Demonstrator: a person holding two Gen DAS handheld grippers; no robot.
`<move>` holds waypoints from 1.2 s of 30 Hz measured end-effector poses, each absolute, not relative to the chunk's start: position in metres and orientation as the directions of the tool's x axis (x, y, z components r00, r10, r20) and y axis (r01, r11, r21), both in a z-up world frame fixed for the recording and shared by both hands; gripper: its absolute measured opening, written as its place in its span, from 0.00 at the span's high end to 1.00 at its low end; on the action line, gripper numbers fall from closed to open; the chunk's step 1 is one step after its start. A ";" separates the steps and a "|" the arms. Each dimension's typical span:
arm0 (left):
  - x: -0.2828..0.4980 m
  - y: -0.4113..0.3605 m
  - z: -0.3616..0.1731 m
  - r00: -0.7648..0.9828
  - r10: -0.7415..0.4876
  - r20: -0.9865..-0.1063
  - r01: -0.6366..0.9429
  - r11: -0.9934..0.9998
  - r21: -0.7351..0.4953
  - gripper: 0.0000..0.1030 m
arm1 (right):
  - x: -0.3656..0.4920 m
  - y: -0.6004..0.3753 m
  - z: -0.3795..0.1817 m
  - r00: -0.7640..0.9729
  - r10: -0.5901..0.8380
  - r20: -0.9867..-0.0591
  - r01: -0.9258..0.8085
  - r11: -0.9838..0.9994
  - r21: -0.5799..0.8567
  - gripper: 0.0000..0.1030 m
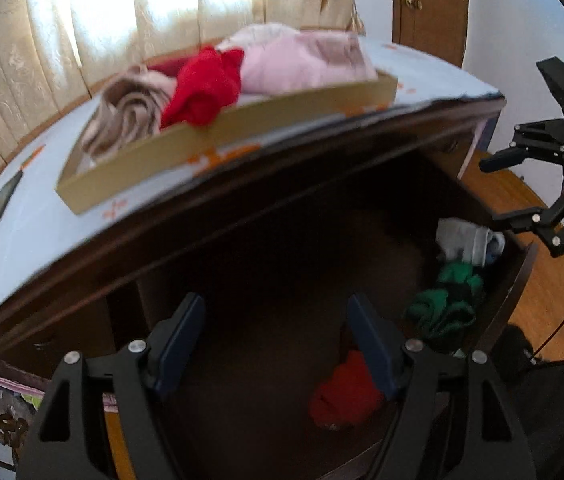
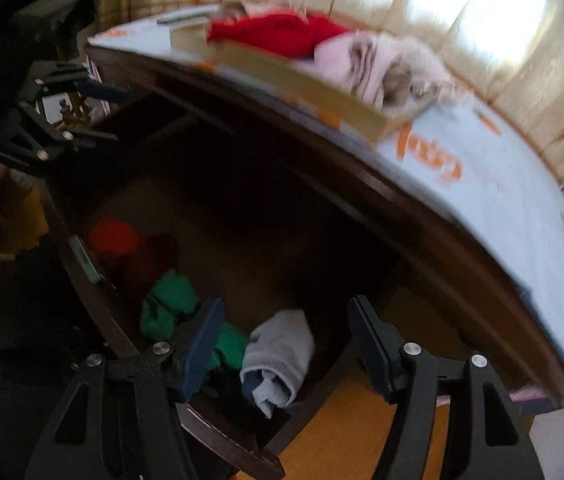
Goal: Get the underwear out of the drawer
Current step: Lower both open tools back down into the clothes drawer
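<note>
Tongs: left [image 1: 276, 344], right [image 2: 284, 346] both gaping, empty | drawer [image 1: 518, 280]: 3 garments | dresser top [image 2: 482, 200] overhangs

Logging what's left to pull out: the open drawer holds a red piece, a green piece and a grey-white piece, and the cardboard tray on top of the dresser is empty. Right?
Not quite. The cardboard tray is not empty: the left wrist view shows a red garment, pink ones and a beige one in it. The rest holds: the drawer has a red piece, a green piece and a grey-white piece.
</note>
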State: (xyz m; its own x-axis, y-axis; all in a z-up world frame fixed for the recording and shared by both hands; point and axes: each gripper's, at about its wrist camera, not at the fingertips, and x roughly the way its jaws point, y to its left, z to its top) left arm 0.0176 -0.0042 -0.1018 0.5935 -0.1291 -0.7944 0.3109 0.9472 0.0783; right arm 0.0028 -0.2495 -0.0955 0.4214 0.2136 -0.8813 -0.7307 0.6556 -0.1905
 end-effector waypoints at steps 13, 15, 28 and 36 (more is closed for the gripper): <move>0.021 -0.010 -0.142 0.427 -0.142 -0.893 0.367 0.930 0.027 0.27 | 0.007 -0.234 -0.142 0.355 0.081 -0.932 -0.769 0.591 -0.242 0.35; 0.023 -0.010 -0.147 0.395 -0.156 -0.905 0.373 0.928 0.003 0.27 | 0.010 -0.232 -0.147 0.355 0.057 -0.933 -0.767 0.588 -0.256 0.35; 0.035 -0.011 -0.176 0.177 -0.238 -0.955 0.368 0.916 -0.161 0.27 | 0.038 -0.210 -0.170 0.275 -0.023 -0.961 -0.791 0.563 -0.240 0.47; 0.043 -0.020 -0.191 0.056 -0.274 -0.960 0.367 0.900 -0.235 0.27 | 0.048 -0.197 -0.181 0.241 -0.044 -0.970 -0.808 0.544 -0.225 0.47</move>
State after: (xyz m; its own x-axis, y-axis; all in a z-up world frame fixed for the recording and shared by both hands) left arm 0.0427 -0.0195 -0.1911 0.0561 -0.2736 -0.9602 0.3674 0.8999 -0.2350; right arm 0.0479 -0.1974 -0.1808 0.2406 -0.0435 -0.9696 -0.8081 0.5443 -0.2250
